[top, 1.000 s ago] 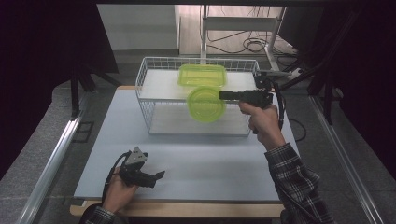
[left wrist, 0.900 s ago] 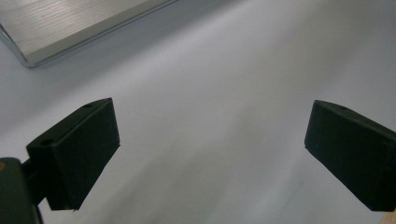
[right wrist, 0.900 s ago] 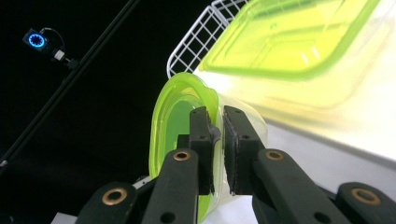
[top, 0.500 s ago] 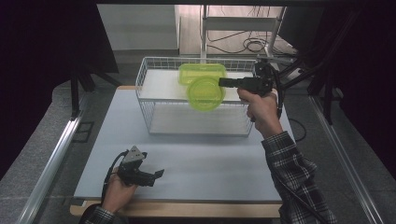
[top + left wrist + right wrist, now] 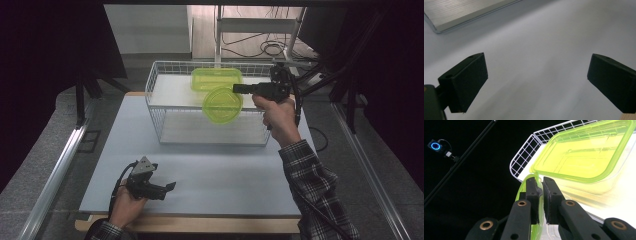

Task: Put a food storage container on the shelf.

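Room: dark all around, cables on the floor behind, pale worktop lit in the middle
Basket: white wire basket sits at the far side of the worktop, open on top
Tub: green rectangular tub lies inside the basket toward the back
Lid: round green lid hangs tilted over the basket, just in front of the tub, off the basket floor
Right hand-held gripper: pinched tight on the lid's rim, pointing left across the basket; up close in the right gripper view, the pads clamp the thin green edge
Left hand-held gripper: jaws spread wide with nothing between them, resting low at the near left corner of the worktop, well apart from the basket
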A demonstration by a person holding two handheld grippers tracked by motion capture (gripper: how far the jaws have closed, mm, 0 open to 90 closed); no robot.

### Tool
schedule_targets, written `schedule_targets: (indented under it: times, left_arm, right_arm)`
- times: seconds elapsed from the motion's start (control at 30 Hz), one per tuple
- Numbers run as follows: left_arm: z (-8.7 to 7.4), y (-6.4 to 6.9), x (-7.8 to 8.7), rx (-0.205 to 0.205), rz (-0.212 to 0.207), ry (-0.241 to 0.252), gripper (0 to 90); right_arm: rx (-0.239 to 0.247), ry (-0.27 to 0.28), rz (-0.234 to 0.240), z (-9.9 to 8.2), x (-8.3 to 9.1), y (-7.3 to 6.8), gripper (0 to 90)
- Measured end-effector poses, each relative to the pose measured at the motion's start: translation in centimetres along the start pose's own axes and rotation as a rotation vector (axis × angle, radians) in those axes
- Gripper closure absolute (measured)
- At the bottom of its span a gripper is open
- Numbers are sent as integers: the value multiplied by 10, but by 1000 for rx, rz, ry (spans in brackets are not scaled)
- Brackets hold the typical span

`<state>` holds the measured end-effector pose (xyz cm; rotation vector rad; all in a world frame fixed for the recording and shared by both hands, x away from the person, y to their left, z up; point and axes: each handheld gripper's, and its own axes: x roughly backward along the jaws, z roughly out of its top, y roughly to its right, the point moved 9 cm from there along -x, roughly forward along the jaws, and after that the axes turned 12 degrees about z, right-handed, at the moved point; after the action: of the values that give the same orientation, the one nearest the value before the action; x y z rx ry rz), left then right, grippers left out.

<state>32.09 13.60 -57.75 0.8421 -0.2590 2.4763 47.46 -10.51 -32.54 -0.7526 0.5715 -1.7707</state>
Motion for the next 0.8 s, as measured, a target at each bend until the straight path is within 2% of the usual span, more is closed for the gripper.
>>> schedule_targets:
  times: [0.4,0.63,0.8]
  left_arm:
    - [-1,1,-1,2,3,-4,30]
    - [-1,0,-1,1,5,-7,30]
    - [-1,0,0,1,5,-8,31]
  right_arm:
    - [1,32,34,13,4,-16,832]
    - [3,54,47,30,1,-27,832]
    - [11,72,39,45,-3,-33,832]
